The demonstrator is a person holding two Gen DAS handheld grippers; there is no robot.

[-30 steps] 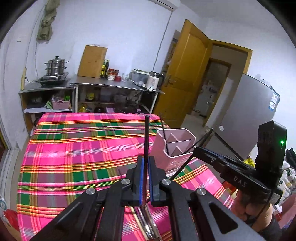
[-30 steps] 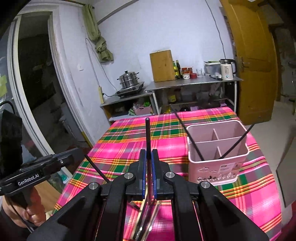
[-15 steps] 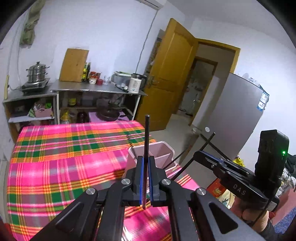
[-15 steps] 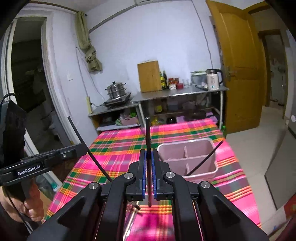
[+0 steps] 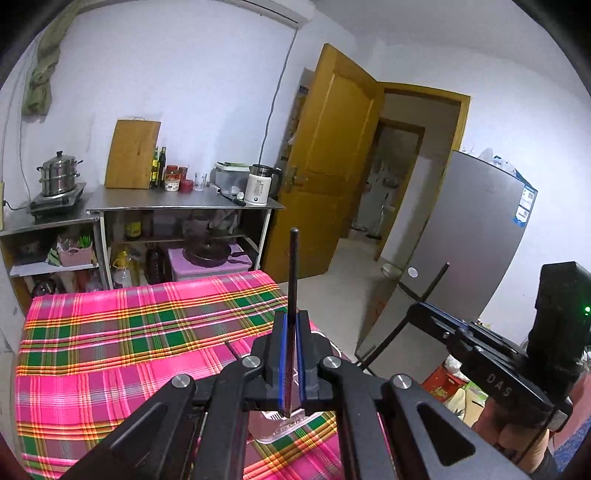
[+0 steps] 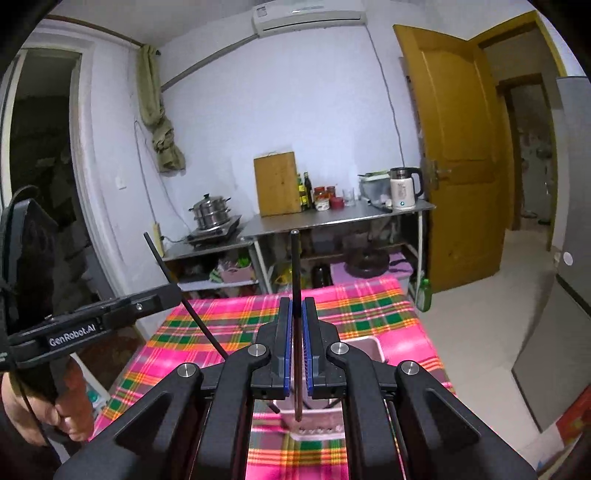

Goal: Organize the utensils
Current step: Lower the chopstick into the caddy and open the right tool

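- Left wrist view: the left hand-held gripper is clamped on a black chopstick; slipping is possible, since little is pinched.
- The right hand-held gripper is clamped on another chopstick.
- The pink holder beneath, near the table's right edge, could be missed or tipped.

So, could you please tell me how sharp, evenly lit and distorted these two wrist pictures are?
Left wrist view: sharp, evenly lit, with the yellow wooden door bowed by the fisheye and dark corners. Right wrist view: equally sharp, the dark doorway underexposed, the white air conditioner curved.
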